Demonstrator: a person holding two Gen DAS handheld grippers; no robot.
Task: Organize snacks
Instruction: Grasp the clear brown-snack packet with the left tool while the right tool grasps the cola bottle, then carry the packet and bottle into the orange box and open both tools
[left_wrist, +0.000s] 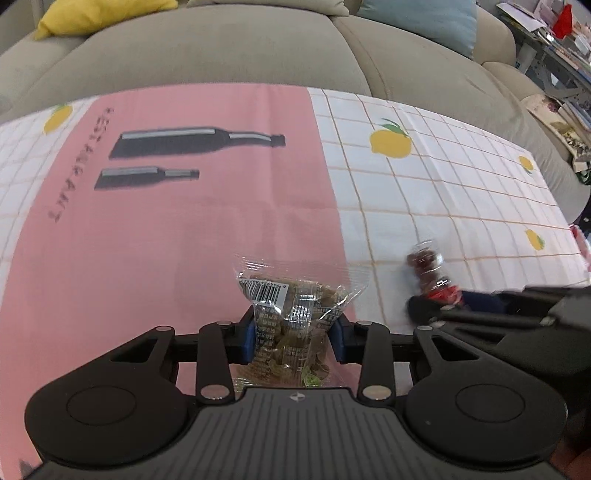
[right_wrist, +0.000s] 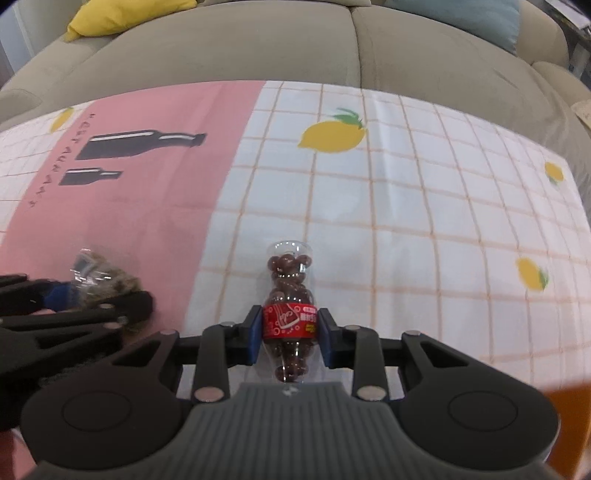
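A grey sofa runs along the far edge of the bench, which is covered by a cloth that is pink with printed bottles on the left and white-checked with lemons on the right. Over the pink part, toward the near edge, the left tool is clamped on a clear snack packet, pinched across its middle, with the barcode end sticking out ahead. Just to the right, over the checked part, the right tool grips a small candy bottle at its red label (the firmest band, probably), the clear end pointing toward the sofa. Both snacks look gripped for carrying; no container for them is in view.
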